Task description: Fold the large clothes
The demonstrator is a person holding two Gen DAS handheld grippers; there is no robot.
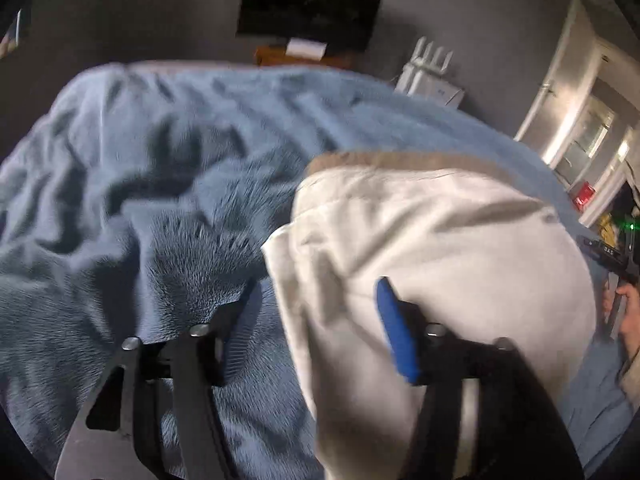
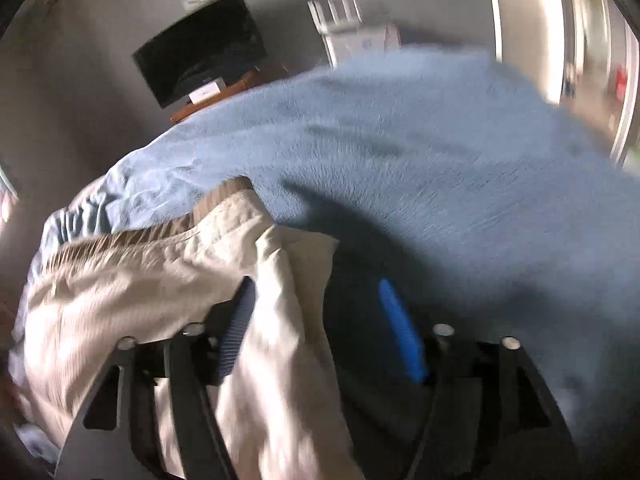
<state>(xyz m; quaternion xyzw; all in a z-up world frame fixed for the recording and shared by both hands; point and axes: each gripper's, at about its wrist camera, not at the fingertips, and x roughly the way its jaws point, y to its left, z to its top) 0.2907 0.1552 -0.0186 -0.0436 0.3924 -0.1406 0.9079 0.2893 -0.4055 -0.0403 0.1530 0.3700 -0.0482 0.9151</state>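
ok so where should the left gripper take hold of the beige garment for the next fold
Probably the near left edge of the beige garment, coming in from the blue blanket side. That edge lies free, between the fingers of the open left gripper; the ribbed band is farther off.

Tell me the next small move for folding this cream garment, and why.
Probably draw both open grippers back off the cream garment and check the fold. The left gripper and right gripper both stand wide, with cloth lying between the fingers but not pinched. The garment lies bunched on the blue blanket, its ribbed hem on top, so it looks released.
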